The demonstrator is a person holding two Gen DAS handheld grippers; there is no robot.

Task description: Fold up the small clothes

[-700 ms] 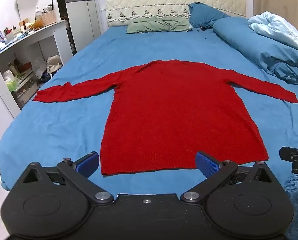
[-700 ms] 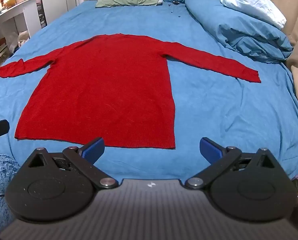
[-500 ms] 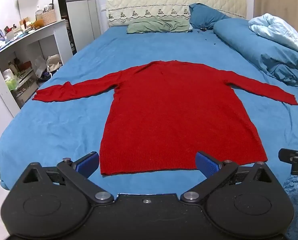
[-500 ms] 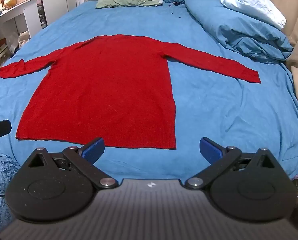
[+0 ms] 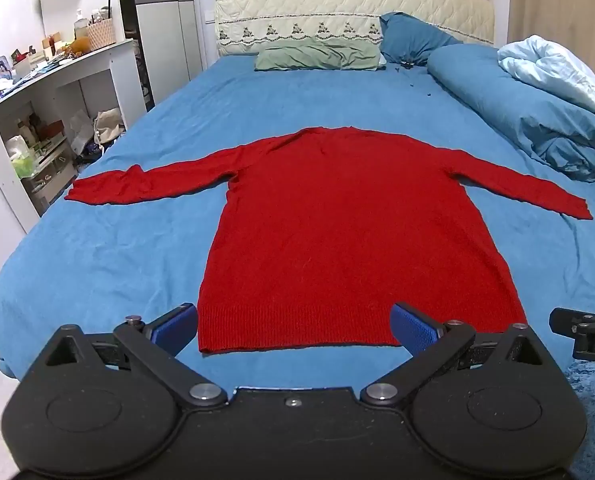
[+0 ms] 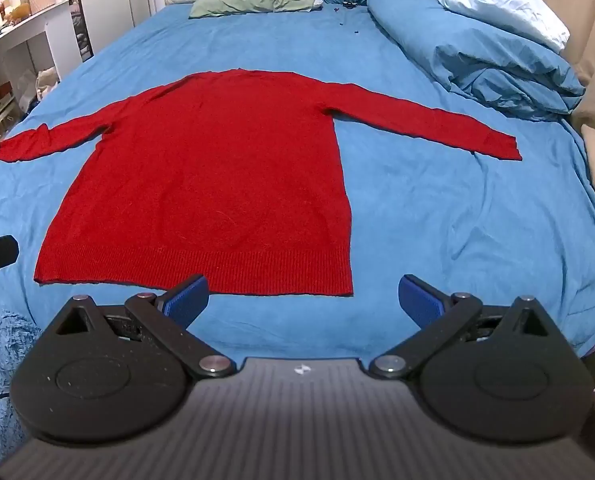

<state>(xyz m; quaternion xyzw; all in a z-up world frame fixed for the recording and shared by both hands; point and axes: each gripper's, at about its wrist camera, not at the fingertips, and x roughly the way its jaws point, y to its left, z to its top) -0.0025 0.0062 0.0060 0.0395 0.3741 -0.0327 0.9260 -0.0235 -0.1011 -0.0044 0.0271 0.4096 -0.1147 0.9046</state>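
Blue bed (image 5: 97, 248), red sweater (image 5: 349, 232) flat, "DA" on right tongs (image 6: 303, 298)

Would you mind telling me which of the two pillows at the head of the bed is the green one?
The flat green pillow lying against the headboard in the middle; the other pillow, to its right, is dark blue and propped up.

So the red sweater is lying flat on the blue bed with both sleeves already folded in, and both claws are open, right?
Not quite: the red sweater lies flat on the blue bed, but both sleeves are spread straight out, as the left wrist view shows. The left claw and right claw are open.
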